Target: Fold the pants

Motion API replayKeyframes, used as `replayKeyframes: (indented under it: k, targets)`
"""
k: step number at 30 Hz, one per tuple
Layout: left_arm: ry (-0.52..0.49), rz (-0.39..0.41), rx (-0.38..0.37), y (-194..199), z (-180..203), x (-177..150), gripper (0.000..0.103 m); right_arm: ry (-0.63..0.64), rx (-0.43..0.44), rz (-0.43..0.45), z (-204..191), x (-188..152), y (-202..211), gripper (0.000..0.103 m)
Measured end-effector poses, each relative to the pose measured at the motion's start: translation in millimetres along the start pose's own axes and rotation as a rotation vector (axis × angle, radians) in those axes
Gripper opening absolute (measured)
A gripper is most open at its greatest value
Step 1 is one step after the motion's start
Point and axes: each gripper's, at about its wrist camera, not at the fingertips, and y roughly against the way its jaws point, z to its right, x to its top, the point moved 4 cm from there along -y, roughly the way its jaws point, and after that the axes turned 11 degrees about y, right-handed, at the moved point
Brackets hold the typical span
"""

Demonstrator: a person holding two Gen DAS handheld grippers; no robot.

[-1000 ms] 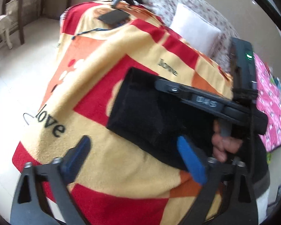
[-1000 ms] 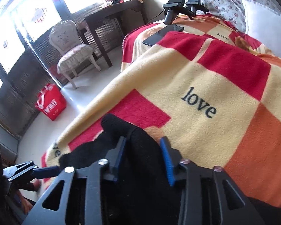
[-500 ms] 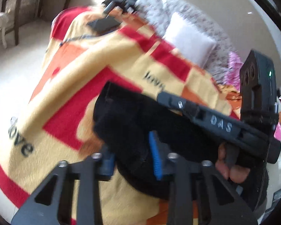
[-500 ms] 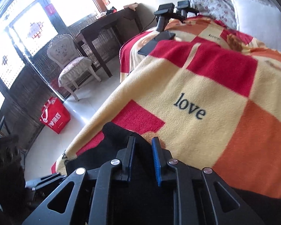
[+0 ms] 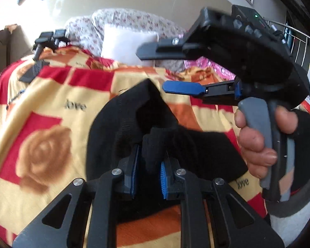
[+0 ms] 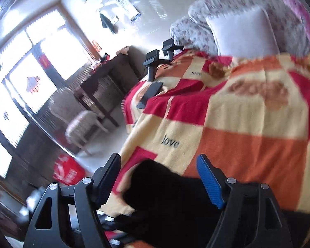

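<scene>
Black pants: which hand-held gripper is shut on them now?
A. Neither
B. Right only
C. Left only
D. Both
C: the left hand-held gripper pinches a fold of the pants, while the right hand-held gripper, whose jaws have just been opening, stands wide around them.

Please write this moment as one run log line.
left tool: shut on pants | right tool: just opened, pads off pants | blanket: under pants
</scene>
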Motion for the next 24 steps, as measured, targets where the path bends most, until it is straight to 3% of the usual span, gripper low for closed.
replayKeyframes:
  k: [7,8,9,11,13,15,19,24]
  targets:
    - [-0.007,0.010,0.020,5.2,-0.4,-2.5,0.015,-0.075,-0.025,-0.083,14.6,-36.3,-31.2,0.081]
    - [-0.010,0.003,0.024,4.6,-0.2,-3.8,0.015,-0.086,-0.004,-0.079,13.8,-39.5,-35.3,0.075]
    - [-0.016,-0.006,0.028,2.1,-0.1,-4.9,0.016,-0.079,0.035,-0.076,8.8,-41.7,-41.0,0.054]
    - [-0.038,-0.021,0.050,3.6,2.4,-7.0,0.022,-0.042,0.028,-0.070,3.3,-44.1,-43.3,0.016]
    - [-0.066,-0.036,0.027,14.6,7.6,-6.2,0.042,0.001,0.005,-0.068,-0.3,-44.3,-40.5,0.016]
    - [-0.089,-0.010,0.005,34.7,12.8,-0.3,0.078,0.017,-0.024,-0.048,2.2,-42.8,-28.5,0.014]
    - [-0.104,0.059,0.013,60.0,18.3,18.6,0.081,0.005,-0.067,0.040,18.9,-37.7,21.4,0.013]
    - [-0.076,0.056,0.055,40.7,19.3,32.5,0.082,0.022,-0.200,0.096,39.8,-42.1,93.4,0.013]
